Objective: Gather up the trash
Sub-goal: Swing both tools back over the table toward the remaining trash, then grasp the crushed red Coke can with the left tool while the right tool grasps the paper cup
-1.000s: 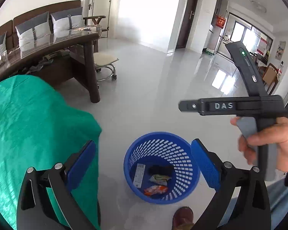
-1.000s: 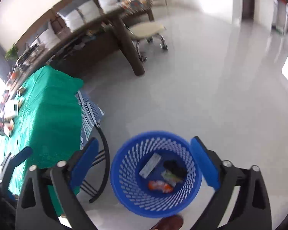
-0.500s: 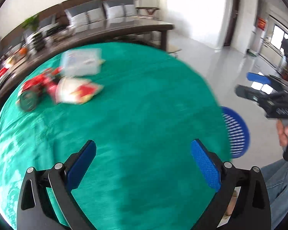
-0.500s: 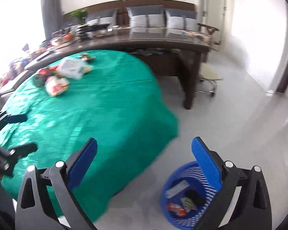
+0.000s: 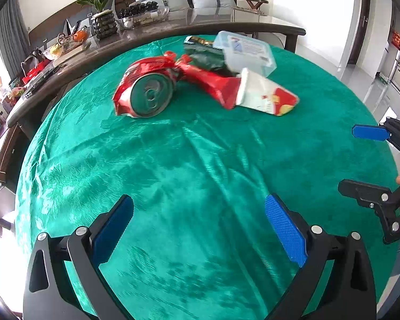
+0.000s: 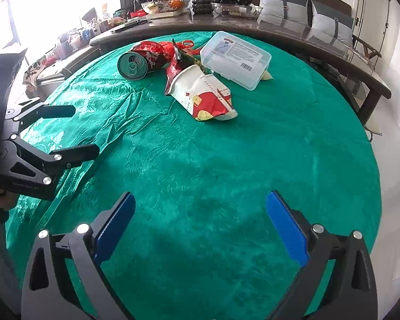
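A pile of trash lies at the far side of a round table with a green cloth (image 5: 200, 173): a crushed red can (image 5: 146, 90) (image 6: 136, 62), a red wrapper (image 5: 208, 80), a white and red crumpled paper cup (image 5: 264, 93) (image 6: 205, 96), a dark green bag (image 5: 205, 53) and a clear plastic box (image 5: 248, 52) (image 6: 236, 58). My left gripper (image 5: 200, 226) is open and empty, over the near cloth. My right gripper (image 6: 200, 224) is open and empty, also short of the pile. Each gripper shows at the edge of the other's view.
A long dark counter (image 6: 253, 29) curves behind the table, carrying a plant pot (image 6: 201, 2), bowls and clutter. A sofa with grey cushions (image 6: 282, 5) stands behind it. White tiled floor (image 5: 365, 80) lies to the right of the table.
Both grippers have swung away from the blue trash basket on the floor and now face the green table and its trash pile. Both stay open and empty.
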A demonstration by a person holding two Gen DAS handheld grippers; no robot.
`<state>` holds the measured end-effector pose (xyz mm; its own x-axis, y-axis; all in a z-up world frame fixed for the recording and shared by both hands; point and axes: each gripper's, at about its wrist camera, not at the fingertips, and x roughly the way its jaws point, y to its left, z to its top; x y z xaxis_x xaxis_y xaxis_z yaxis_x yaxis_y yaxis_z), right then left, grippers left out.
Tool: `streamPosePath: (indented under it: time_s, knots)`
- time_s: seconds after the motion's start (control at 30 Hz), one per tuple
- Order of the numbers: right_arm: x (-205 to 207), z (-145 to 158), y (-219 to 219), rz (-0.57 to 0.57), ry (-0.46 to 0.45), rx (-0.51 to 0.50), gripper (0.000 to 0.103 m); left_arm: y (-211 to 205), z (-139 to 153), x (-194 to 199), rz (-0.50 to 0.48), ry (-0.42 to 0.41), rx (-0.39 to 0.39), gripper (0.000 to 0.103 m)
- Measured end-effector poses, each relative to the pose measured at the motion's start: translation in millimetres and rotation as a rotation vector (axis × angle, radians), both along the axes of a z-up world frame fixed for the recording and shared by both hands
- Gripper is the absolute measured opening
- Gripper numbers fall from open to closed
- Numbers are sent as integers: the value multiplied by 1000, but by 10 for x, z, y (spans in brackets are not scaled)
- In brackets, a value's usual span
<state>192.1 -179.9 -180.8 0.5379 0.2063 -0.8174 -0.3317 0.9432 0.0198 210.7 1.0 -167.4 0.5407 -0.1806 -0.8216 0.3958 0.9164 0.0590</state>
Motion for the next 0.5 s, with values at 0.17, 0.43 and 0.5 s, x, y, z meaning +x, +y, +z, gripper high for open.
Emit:
streamPosePath:
  time_s: [0.17, 0.43, 0.5]
  knots:
    - [7, -86, 2, -18, -13, 14, 98, 265, -11, 421, 8, 9, -2, 98]
    - [-9, -81, 19, -29, -23, 5, 98, 392, 31, 1185, -88, -61, -24, 98]
    - [-9, -83, 12, -30, -21, 9, 98, 350, 22, 1264, -127, -59, -49, 98]
